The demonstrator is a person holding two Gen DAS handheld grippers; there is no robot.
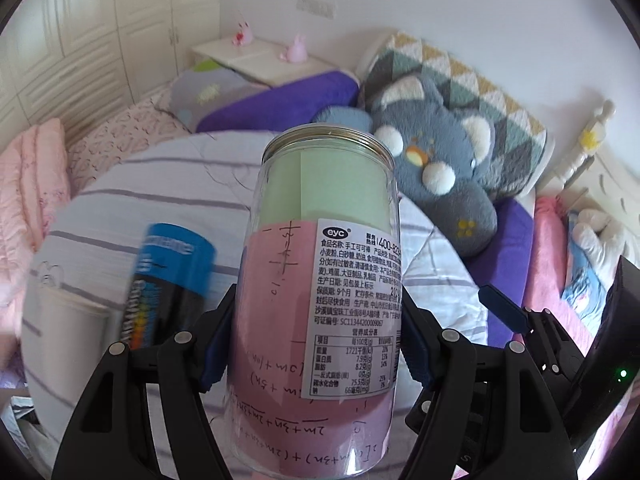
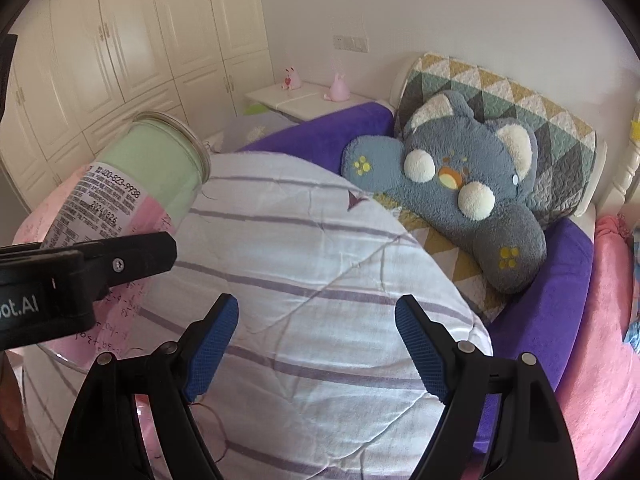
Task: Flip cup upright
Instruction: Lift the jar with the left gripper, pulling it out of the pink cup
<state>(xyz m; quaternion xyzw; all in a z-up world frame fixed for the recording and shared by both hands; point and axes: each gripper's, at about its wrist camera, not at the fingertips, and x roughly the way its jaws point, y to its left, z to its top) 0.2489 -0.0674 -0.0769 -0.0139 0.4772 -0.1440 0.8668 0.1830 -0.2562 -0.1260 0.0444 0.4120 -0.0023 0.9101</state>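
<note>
The cup is a clear plastic jar with a metal rim, green and pink paper inside and a white printed label. My left gripper is shut on its body, holding it above the bed with the rim end pointing away and slightly up. In the right wrist view the jar is tilted at the far left, with the left gripper's black finger across it. My right gripper is open and empty over the striped quilt, to the right of the jar.
A blue and black can, blurred, and a white cup sit left of the jar. A grey plush toy lies against a patterned headboard cushion. A white nightstand and wardrobes stand behind.
</note>
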